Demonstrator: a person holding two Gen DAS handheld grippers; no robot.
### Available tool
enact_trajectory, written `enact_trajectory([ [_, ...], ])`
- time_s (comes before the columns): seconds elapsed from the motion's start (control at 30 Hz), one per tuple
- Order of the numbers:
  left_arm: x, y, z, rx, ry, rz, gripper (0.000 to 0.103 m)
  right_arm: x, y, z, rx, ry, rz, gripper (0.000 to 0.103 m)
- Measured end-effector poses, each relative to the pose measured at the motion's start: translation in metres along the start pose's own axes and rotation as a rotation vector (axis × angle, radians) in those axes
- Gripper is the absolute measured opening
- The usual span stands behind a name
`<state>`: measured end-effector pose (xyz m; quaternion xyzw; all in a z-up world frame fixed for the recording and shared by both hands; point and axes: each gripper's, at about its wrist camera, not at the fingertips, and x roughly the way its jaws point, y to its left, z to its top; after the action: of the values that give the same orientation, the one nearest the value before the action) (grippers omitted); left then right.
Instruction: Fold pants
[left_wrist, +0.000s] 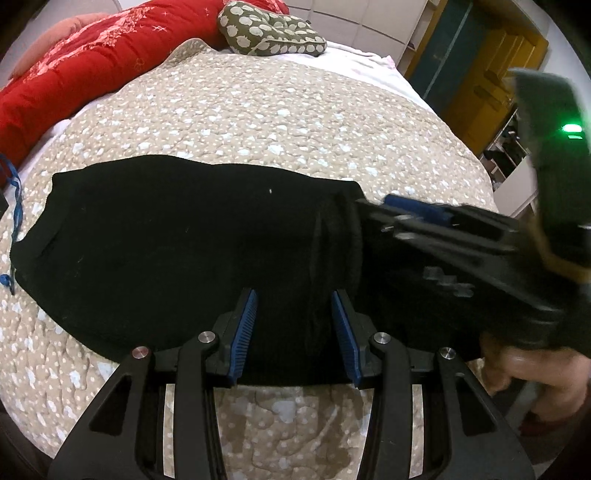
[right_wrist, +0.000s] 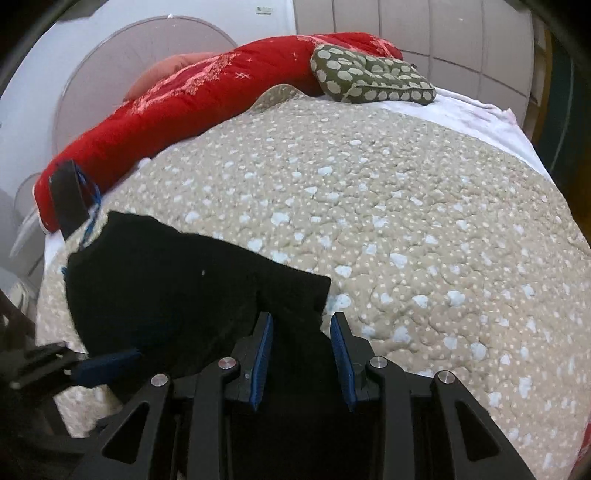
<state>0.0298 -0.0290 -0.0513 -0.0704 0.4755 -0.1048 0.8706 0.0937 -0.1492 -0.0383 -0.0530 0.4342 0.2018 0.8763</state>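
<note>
You had one pair of black pants (left_wrist: 177, 236) lying flat on the quilt (left_wrist: 258, 122) of the bed, already doubled into a broad dark slab, with its thick bunched end toward your right gripper (left_wrist: 406, 218). Going by the look of it, the cloth was soft, limp and light, likely a knit that would sag and slide off itself unless you took it through all its layers; the bunched edge and the near hem looked like the firmest places to take hold.

Your left gripper (left_wrist: 293, 332) stood partly open over the near edge of the pants, black cloth lying between its blue pads (left_wrist: 243, 332), though whether they pressed on it I could not tell. Your right gripper, in its own camera (right_wrist: 301, 354), was also partly open, with a fold of the pants running up between its pads; a true pinch could not be confirmed there either.

Counted: one pair of pants, two grippers, one red duvet (left_wrist: 85, 62) beyond the pants, one spotted green pillow (left_wrist: 273, 31) beside the duvet, and one blue cord (left_wrist: 13, 184) just off the far end of the pants.
</note>
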Motion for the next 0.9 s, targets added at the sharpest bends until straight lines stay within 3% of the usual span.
enact_trajectory([
  [0.2,-0.002,0.001,-0.001,-0.012,-0.009,-0.004,0.042,-0.036,0.008,-0.005,-0.021,-0.06,0.04,0.031],
  [0.4,-0.013,0.003,-0.004,-0.005,-0.023,0.025,0.042,0.002,0.015,-0.009,-0.004,0.001,0.016,0.031],
  [0.57,-0.032,0.018,-0.006,-0.029,-0.052,0.053,0.042,-0.02,0.012,0.001,0.026,-0.04,0.075,0.031],
  [0.7,-0.041,0.031,-0.01,-0.046,-0.069,0.075,0.042,-0.028,0.007,0.004,0.051,-0.056,0.071,0.031],
  [0.9,-0.045,0.048,-0.013,-0.075,-0.08,0.112,0.042,0.001,0.025,-0.009,0.03,0.027,0.076,0.031],
])
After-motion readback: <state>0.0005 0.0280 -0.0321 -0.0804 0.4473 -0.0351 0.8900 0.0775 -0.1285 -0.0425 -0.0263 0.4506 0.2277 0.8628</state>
